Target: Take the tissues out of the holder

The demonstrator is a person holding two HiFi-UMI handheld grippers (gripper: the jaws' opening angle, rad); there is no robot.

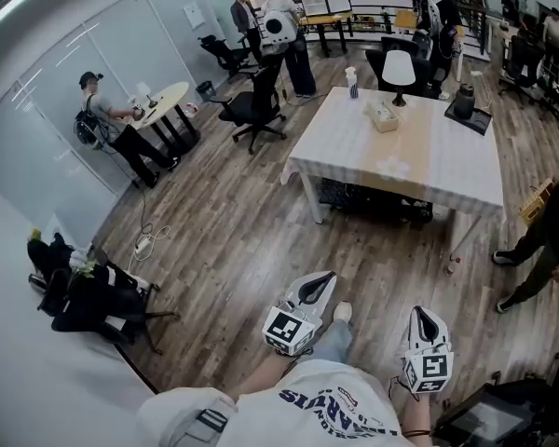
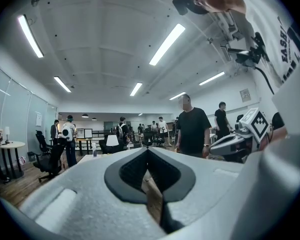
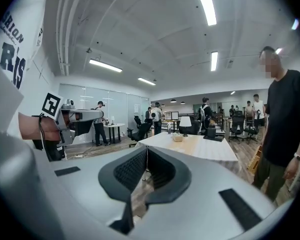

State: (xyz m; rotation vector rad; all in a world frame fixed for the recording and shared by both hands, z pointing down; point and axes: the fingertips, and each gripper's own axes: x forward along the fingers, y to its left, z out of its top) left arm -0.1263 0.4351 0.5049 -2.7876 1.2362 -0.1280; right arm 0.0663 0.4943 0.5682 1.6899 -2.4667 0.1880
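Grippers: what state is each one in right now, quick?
Left gripper: closed, holding nothing.
Right gripper: closed, holding nothing.

**A:** What kind of place is this?

**B:** A big open office. See the wood floor (image 1: 214,236) and the glass walls (image 1: 112,54)?

**A:** Yes. There are black chairs (image 1: 253,108) on wheels too.

**B:** There is a big white surface (image 1: 447,170) in the middle. A small round table (image 1: 172,96) stands by the glass, and there are screens (image 1: 326,3) on desks at the back.

**A:** Lots of people (image 1: 284,35) are here. Some stand, and one sits at the round table.

**B:** Look up, too. Long strip lights (image 2: 166,45) run across the white ceiling (image 2: 105,34).
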